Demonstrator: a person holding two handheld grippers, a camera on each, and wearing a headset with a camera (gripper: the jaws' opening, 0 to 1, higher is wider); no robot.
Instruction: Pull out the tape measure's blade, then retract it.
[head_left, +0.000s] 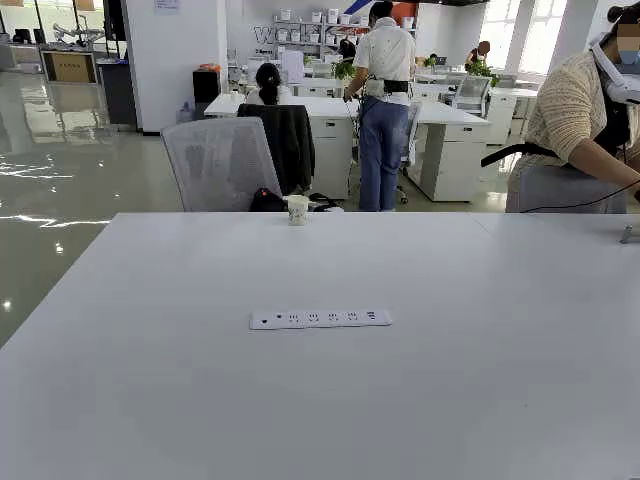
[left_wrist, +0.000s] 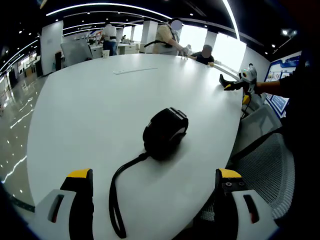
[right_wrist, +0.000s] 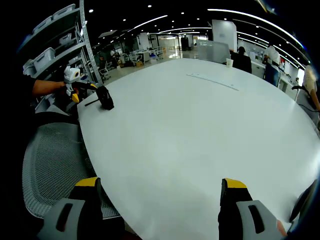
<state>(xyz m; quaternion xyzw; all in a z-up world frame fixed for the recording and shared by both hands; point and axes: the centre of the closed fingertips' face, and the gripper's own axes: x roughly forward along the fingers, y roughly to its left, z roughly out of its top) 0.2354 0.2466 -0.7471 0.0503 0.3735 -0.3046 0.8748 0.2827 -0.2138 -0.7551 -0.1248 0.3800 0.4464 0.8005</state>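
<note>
Black rounded tape measure lies straight ahead of the left gripper, its strap trailing toward the spread, empty jaws; the right gripper, likewise spread, sits well apart.

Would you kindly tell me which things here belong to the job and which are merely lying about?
Job: black tape measure with wrist strap; open left gripper; open right gripper.
Lying about: flat white power strip; white paper cup.

Open-plan office: white desks, mesh chairs, shelving.
</note>
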